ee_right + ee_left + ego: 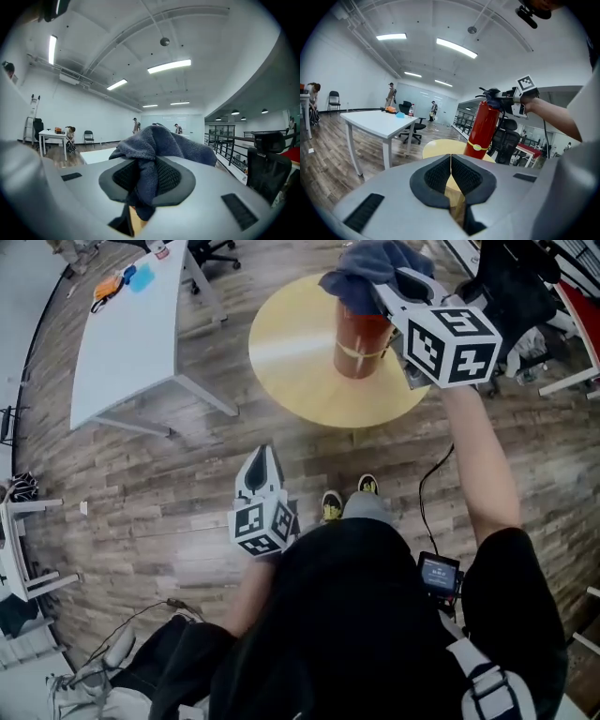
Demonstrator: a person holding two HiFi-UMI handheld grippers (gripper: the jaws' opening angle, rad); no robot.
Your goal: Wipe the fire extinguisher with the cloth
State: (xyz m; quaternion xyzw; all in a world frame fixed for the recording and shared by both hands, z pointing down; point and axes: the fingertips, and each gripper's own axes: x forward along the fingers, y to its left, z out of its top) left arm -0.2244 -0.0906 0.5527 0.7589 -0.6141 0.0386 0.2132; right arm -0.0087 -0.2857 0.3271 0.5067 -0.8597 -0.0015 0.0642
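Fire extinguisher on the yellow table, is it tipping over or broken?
No. The fire extinguisher stands upright on the round table. The blue cloth bunched over its top is clamped in the right hand-held gripper. Nothing looks spilled or damaged.

A round yellow table (291, 362) stands on the wood floor (169, 484). The red fire extinguisher (361, 343) stands upright on it, right under the right gripper (389, 289). A white table (122, 348) stands far to its left.
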